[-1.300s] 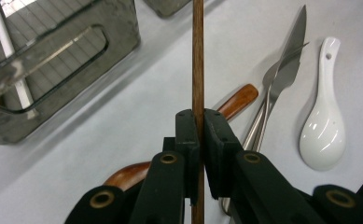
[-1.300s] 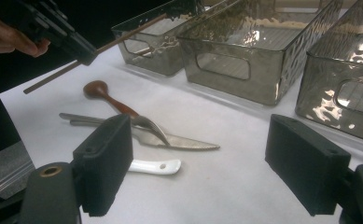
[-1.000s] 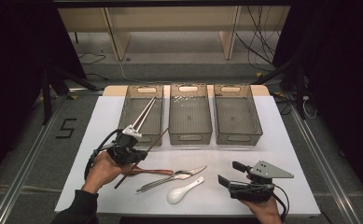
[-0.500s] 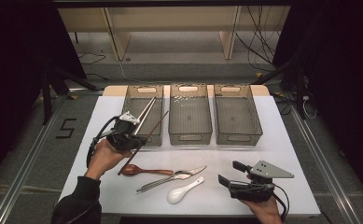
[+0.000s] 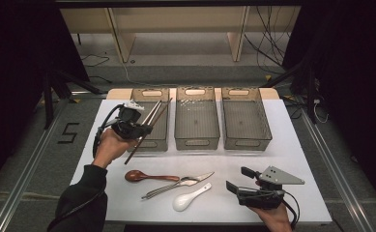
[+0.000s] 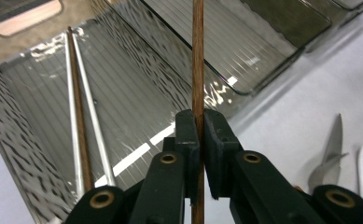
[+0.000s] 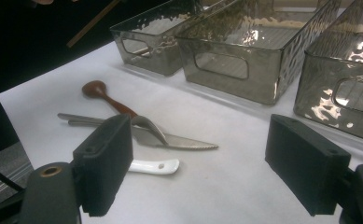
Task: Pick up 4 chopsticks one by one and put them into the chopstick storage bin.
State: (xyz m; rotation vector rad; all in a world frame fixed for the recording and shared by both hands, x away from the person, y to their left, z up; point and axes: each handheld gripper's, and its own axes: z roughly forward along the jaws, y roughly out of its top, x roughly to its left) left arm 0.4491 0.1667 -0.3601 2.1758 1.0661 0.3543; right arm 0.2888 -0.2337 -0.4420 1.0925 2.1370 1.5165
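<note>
White tabletop [image 5: 301,159], dark surroundings

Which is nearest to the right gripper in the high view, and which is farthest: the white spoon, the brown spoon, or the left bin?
From the right gripper:
1. White spoon, just to its left.
2. Brown spoon, farther left.
3. Left bin, far back-left, by the left gripper.

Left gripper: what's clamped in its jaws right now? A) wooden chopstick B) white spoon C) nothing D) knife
A: the left gripper is shut on a wooden chopstick over the left bin; the white spoon and knife lie on the table.
</note>
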